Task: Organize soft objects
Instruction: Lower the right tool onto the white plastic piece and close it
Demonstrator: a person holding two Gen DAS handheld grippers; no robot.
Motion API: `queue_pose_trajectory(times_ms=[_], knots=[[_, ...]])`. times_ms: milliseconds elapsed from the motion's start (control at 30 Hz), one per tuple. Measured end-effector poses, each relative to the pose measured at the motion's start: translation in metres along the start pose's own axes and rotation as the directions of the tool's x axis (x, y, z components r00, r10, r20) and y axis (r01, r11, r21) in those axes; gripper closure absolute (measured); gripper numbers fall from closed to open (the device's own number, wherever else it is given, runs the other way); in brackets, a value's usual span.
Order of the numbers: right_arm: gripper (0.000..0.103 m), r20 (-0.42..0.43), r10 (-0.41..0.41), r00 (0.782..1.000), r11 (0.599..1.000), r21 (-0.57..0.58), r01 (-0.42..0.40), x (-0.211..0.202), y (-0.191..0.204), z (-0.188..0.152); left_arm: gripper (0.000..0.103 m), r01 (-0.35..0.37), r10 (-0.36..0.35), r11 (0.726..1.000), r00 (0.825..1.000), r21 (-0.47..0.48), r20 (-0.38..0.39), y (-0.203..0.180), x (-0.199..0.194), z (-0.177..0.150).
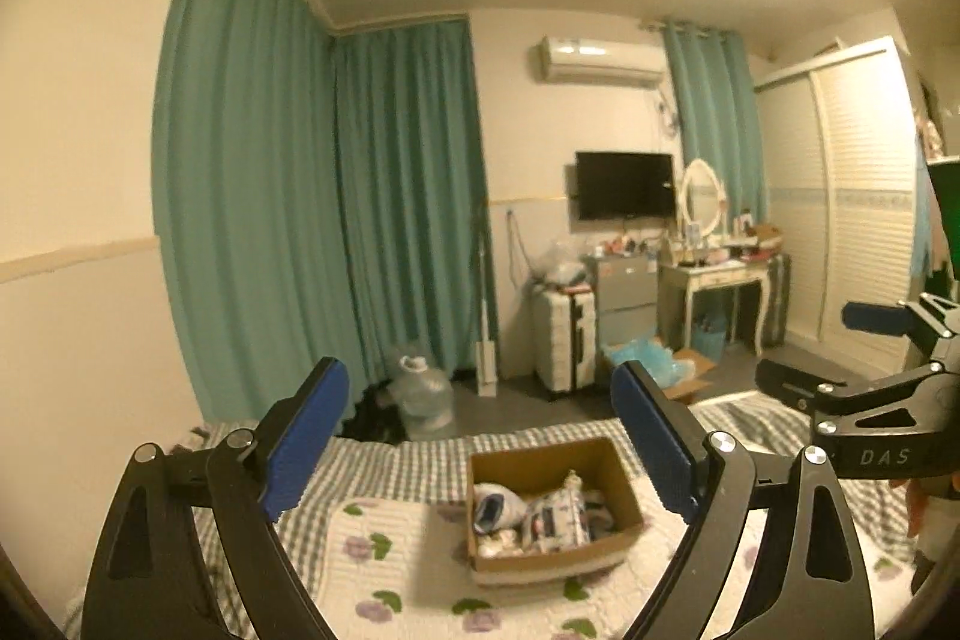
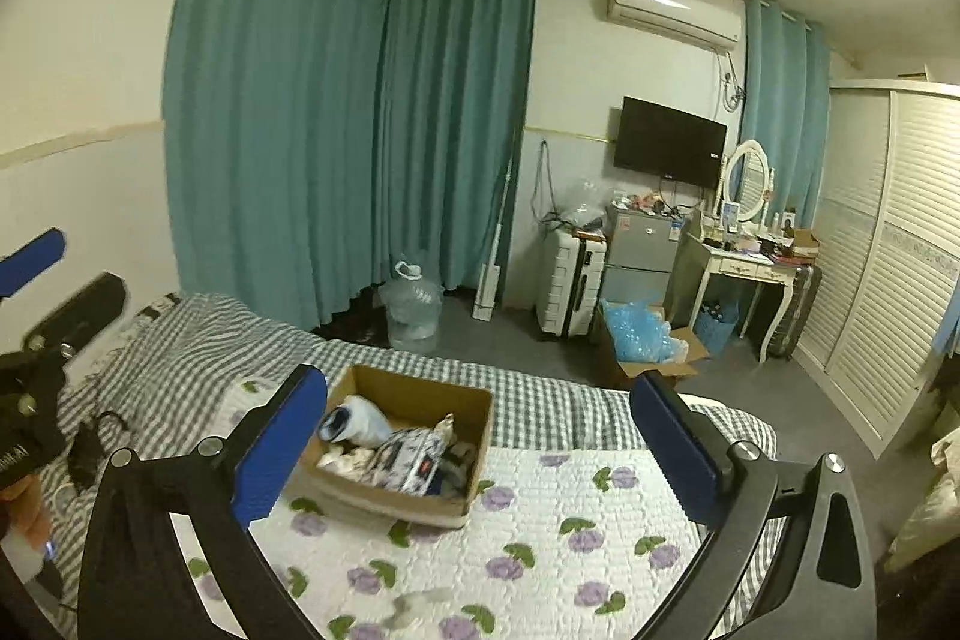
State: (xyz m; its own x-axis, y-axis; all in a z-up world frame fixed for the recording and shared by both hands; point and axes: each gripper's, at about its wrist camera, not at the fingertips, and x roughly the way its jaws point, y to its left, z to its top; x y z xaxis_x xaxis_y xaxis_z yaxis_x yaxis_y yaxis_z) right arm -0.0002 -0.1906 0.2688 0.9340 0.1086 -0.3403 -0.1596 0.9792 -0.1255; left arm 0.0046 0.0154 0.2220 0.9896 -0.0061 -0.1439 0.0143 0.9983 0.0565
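Two blue pads of the left claw (image 1: 480, 454) stand far apart in the left wrist view, and nothing sits between them. The claw is spread wide and holds nothing. Just below and ahead of it, in the gap between its pads, is a brown cardboard box (image 1: 555, 562) on the bed (image 1: 390, 568). The box leans a bit closer to the claw's right pad. Inside the box is a heap of soft things (image 1: 531, 511): white and blue cloth bundles lie pressed together. The bed has a white quilt with purple flowers, and a gray checked sheet past it. Off to the right side of this claw, higher up, is the right claw (image 1: 840, 346), seen from the side.

In the right wrist view the right claw (image 2: 480, 460) is also spread wide, with nothing between its pads. The cardboard box (image 2: 390, 499) sits ahead of it on the bed (image 2: 570, 532), close by the claw's left pad, which hides a corner of the box. The soft things (image 2: 396, 448) fill the box, touching each other. The flowered quilt lies under the space between the pads. A small pale bit of cloth (image 2: 420, 604) lies on the quilt low down, near the claw, but it is too blurry to name. Far to the left is the left claw (image 2: 42, 280).
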Motion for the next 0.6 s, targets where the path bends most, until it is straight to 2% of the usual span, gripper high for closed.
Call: queue_pose_trajectory(times_ms=[200,333,400,533,600], knots=[[0.001,0.006,0.027,1.000,0.999,0.023,-0.027,-0.035,0.017,-0.032,0.012,0.019,-0.019,1.000,1.000,0.002,-0.025,-0.001,-0.018,-0.017],[0.001,-0.011,0.057,0.998,0.998,0.024,-0.057,-0.036,0.025,-0.065,0.012,0.027,-0.028,0.999,0.999,-0.019,-0.041,-0.001,-0.026,-0.043],[0.001,-0.020,0.054,0.998,0.998,0.022,-0.053,-0.031,0.030,-0.083,0.012,0.053,-0.055,0.998,0.996,-0.038,-0.068,0.002,-0.021,-0.060],[0.001,-0.075,0.076,0.994,0.997,0.027,-0.074,-0.002,0.041,-0.127,0.012,0.045,-0.054,0.997,0.987,-0.069,-0.150,0.008,-0.008,-0.099],[0.001,-0.112,0.070,0.991,0.997,0.027,-0.068,0.019,0.047,-0.149,0.012,0.039,-0.048,0.998,0.983,-0.056,-0.177,0.007,0.001,-0.120]])
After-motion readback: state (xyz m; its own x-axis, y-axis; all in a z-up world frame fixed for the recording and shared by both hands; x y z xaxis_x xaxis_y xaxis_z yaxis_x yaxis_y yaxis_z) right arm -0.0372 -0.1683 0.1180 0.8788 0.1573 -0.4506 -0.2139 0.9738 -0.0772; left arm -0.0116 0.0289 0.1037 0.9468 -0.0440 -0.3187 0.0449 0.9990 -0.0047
